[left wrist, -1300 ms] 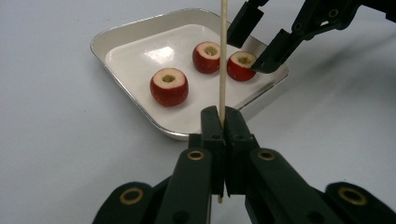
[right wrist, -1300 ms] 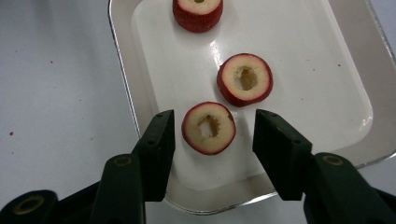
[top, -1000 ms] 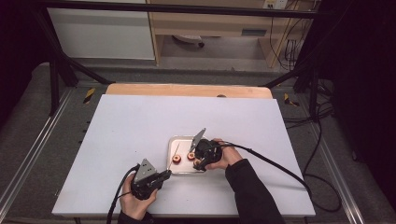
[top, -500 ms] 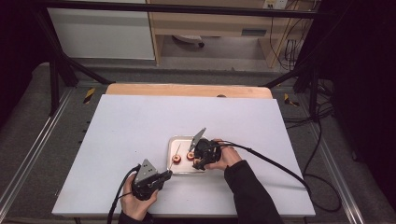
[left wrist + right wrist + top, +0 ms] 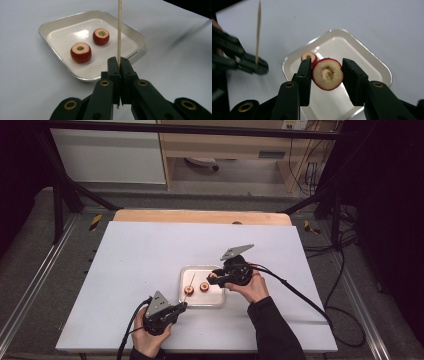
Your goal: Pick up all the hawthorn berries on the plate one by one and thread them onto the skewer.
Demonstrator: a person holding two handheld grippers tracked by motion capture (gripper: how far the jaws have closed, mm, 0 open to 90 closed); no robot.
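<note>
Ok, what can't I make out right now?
Left gripper view: skewer top, cut off by the upper edge.
Right gripper view: far fruit piece, half hidden behind the right tool, whose jaws have just been closing on the held fruit piece; left tool blurred.
High view: held fruit piece, too small, covered by the right tool.

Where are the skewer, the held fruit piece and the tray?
skewer (image 5: 119,30), left gripper view, mid shaft above the jaws.
held fruit piece (image 5: 327,74), right gripper view, cut face near its cored middle.
tray (image 5: 56,21), left gripper view, far-left rim.
</note>
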